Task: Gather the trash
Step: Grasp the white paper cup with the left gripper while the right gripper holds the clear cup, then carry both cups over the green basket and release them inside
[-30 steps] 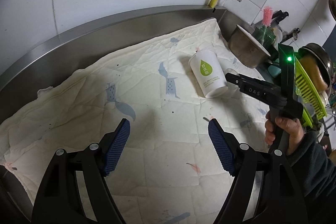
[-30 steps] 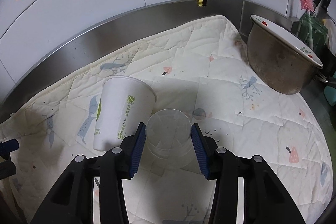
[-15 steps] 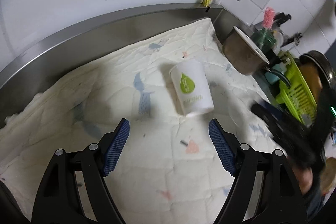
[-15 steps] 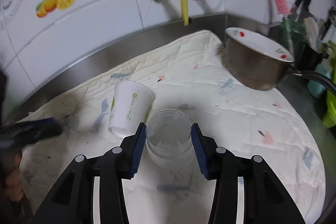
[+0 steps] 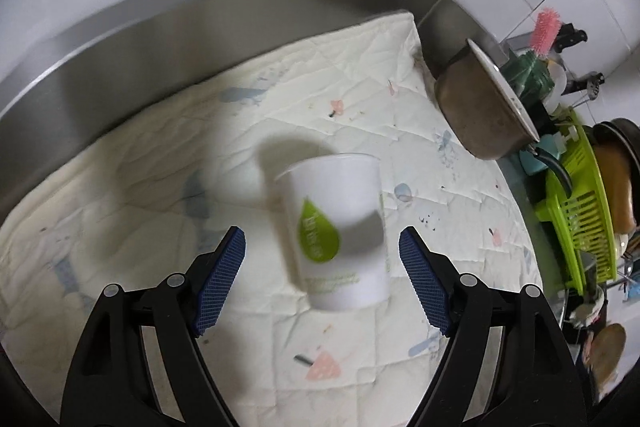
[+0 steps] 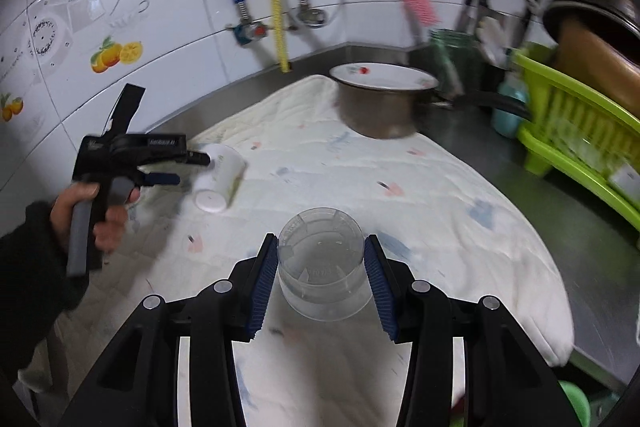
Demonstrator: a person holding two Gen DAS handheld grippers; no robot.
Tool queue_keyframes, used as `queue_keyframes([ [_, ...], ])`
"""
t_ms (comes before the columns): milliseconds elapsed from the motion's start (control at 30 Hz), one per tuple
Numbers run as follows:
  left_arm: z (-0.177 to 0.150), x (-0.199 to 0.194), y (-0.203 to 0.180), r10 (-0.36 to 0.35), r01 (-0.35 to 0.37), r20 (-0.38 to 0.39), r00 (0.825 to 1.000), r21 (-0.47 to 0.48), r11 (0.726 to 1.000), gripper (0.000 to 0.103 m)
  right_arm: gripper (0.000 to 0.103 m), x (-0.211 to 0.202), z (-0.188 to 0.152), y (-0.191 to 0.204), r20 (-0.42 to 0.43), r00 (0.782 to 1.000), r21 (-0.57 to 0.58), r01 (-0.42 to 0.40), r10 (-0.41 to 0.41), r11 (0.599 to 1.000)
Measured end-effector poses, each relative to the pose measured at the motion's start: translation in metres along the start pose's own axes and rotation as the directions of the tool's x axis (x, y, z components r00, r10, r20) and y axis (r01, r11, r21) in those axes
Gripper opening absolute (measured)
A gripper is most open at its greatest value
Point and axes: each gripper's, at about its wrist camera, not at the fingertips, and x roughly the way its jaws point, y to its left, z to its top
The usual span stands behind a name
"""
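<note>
A white paper cup point(image 5: 340, 231) with a green drop logo lies on its side on the quilted cloth point(image 5: 160, 155). My left gripper point(image 5: 322, 269) is open, its blue pads either side of the cup without touching it. In the right wrist view the same paper cup point(image 6: 220, 179) lies far left, with the left gripper point(image 6: 196, 167), held by a hand, just over it. My right gripper point(image 6: 320, 283) is shut on a clear plastic cup point(image 6: 322, 267), lifted above the cloth.
A metal pot point(image 6: 380, 107) covered by a plate stands at the cloth's far corner. A green dish rack point(image 6: 580, 143) with a dark pan sits on the right. Steel counter rim point(image 5: 160, 19) and tiled wall with pipes run behind.
My left gripper closed in on the paper cup, which now lies between its pads. My right gripper rose and pulled back with the clear cup, away from the paper cup.
</note>
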Motion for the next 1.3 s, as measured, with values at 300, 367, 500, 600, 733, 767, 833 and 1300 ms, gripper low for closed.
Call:
queue_keyframes([
  [300,0.01,0.026,-0.016,0.046,-0.046,-0.028,0.999,0.026,0.999,0.077,0.043,-0.044,-0.045,-0.034,-0.016,0.995,0.079,0.099,-0.098,0.992],
  [367,0.01,0.028,-0.016,0.041,-0.04,-0.033,0.999,0.021,0.999,0.072,0.043,-0.052,-0.055,-0.04,-0.021,0.992,0.092,0.126,-0.125,0.988],
  [500,0.008,0.031,-0.016,0.037,-0.036,-0.037,0.999,0.025,0.999,0.061,0.043,-0.066,-0.072,-0.053,-0.035,0.988,0.141,0.155,-0.151,0.978],
  [600,0.004,0.025,-0.017,0.026,-0.025,-0.023,0.999,0.033,0.999,0.059,0.043,-0.078,-0.083,-0.06,-0.035,0.984,0.178,0.175,-0.172,0.968],
  [733,-0.005,0.009,-0.024,-0.006,0.007,-0.008,1.0,0.052,0.999,0.059,0.043,-0.092,-0.099,-0.072,-0.046,0.98,0.229,0.198,-0.193,0.953],
  [767,-0.009,0.002,-0.028,-0.011,0.011,-0.001,1.0,0.064,0.998,0.059,0.043,-0.095,-0.102,-0.074,-0.048,0.978,0.236,0.207,-0.201,0.949],
  [833,-0.017,-0.009,-0.034,-0.024,0.024,0.005,1.0,0.087,0.996,0.059,0.043,-0.104,-0.112,-0.08,-0.053,0.975,0.259,0.224,-0.218,0.939],
  [1300,-0.124,-0.08,-0.123,-0.224,0.235,-0.071,0.972,0.285,0.929,0.059,0.043,-0.168,-0.196,-0.15,-0.18,0.908,0.401,0.419,-0.379,0.814],
])
